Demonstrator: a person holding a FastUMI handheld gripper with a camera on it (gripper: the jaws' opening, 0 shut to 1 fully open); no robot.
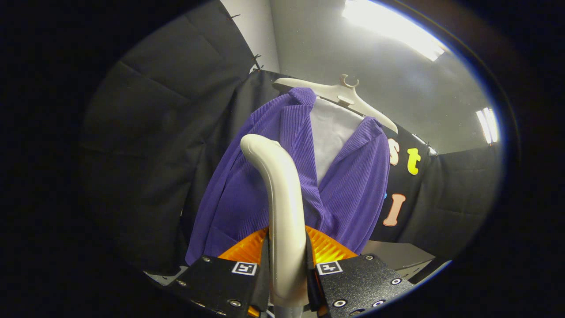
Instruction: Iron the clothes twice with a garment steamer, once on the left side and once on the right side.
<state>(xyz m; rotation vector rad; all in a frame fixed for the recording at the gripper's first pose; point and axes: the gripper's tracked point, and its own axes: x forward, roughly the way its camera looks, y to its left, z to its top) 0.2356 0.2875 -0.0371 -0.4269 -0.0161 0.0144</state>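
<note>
Your gripper (287,269) has its two fingers (220,278) closed from both sides on the cream handle of the garment steamer (282,207), so the gap between them is only as wide as that handle. The handle rises up between the fingers and curves over to the left at its top. Just beyond the fingers you see an orange ribbed part (329,249) on both sides of the handle (I cannot tell if it belongs to the steamer).

Farther away, straight ahead of the fingers, hangs the purple ribbed jacket (353,185) on a cream hanger (340,95). The jacket is open at the front, and a white piece (329,132) shows between its two lapels. The steamer handle covers part of the left front of the jacket. To the right of the jacket, low and near, there is the corner of a grey surface (397,254).
</note>
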